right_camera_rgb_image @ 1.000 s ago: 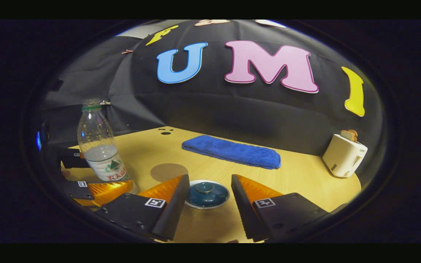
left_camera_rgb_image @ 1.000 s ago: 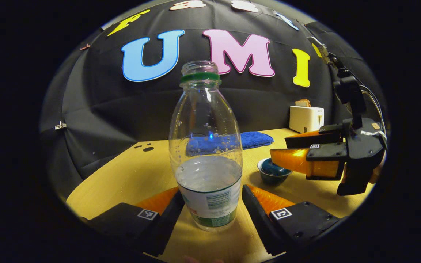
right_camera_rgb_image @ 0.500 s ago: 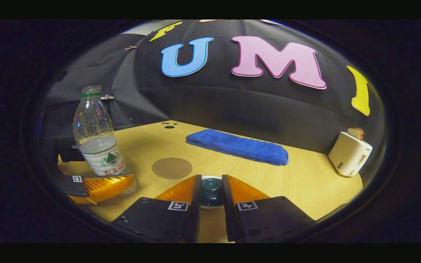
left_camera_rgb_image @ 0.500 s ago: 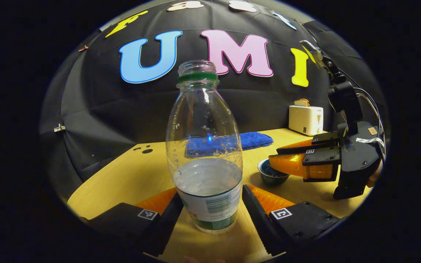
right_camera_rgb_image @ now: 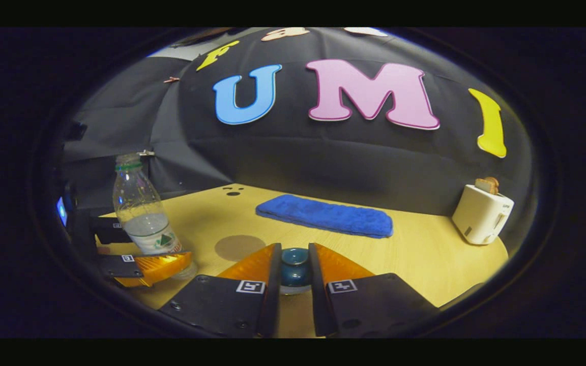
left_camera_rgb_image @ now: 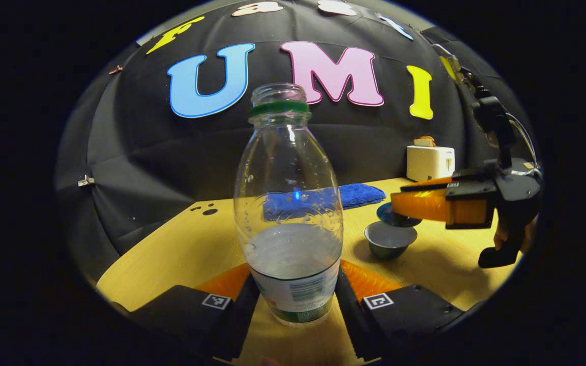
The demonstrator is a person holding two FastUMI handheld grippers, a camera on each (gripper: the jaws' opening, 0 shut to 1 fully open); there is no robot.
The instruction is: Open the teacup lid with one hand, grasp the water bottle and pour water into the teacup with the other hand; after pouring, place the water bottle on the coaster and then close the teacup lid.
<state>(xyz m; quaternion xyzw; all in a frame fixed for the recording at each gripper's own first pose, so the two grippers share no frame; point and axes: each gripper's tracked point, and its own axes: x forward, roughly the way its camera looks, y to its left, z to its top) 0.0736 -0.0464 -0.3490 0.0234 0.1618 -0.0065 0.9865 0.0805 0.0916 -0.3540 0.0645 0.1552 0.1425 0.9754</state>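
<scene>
while the right tongs [right_camera_rgb_image: 294,264] grip the lid [right_camera_rgb_image: 294,262] (above the teacup [left_camera_rgb_image: 390,240]), the left tongs [left_camera_rgb_image: 295,284] clamp the bottle [left_camera_rgb_image: 289,203].

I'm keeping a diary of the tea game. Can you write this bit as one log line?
right gripper: shut on teacup lid, lifted off teacup | left gripper: shut on water bottle, upright on table | coaster: bare

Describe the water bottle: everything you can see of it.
The water bottle is clear plastic, uncapped, with a green ring below its open mouth and a white and green label round its lower body. It stands upright on the wooden table, water filling roughly its lower half, droplets clinging inside above the waterline. The left gripper closes on its labelled base, a finger on either side. In the right gripper view it stands at the far left.
</scene>
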